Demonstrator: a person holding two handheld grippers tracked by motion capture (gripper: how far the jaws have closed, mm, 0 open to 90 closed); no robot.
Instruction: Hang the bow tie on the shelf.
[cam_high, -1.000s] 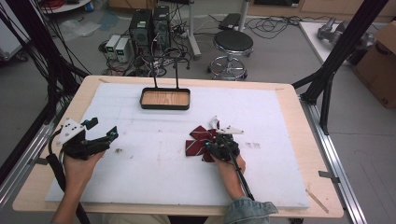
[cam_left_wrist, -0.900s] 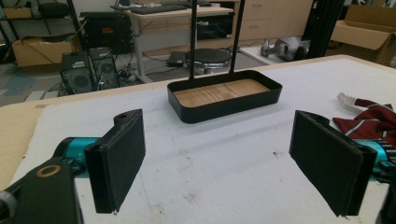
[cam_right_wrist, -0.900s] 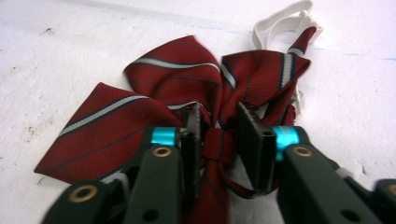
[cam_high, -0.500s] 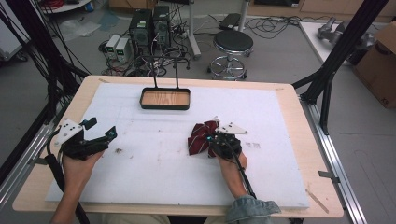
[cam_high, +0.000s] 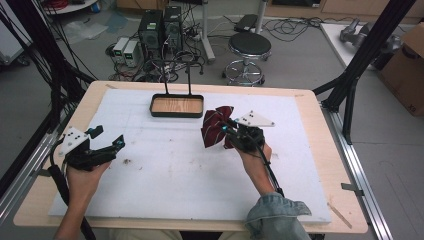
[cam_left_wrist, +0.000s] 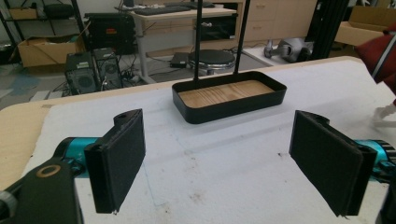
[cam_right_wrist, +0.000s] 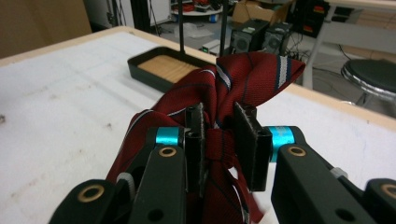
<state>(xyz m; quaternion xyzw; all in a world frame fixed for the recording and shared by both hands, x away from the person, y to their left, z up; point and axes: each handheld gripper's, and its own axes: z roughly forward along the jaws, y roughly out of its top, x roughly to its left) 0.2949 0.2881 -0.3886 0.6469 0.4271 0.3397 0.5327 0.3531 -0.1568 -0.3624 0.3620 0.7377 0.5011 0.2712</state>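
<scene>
Lots of bare white mat (cam_high: 170, 185) between left gripper (cam_high: 107, 150), jaws wide, and right gripper (cam_high: 231, 131), squeezing red striped tie (cam_high: 215, 126). Far, black tray (cam_high: 177, 106), wood bottom.

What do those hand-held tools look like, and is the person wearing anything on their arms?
Both are black frames with turquoise joints and flat black jaw pads. The left gripper and right gripper each carry a pale three-cornered plate and trail a black cable. A rolled denim sleeve covers the right arm.
</scene>
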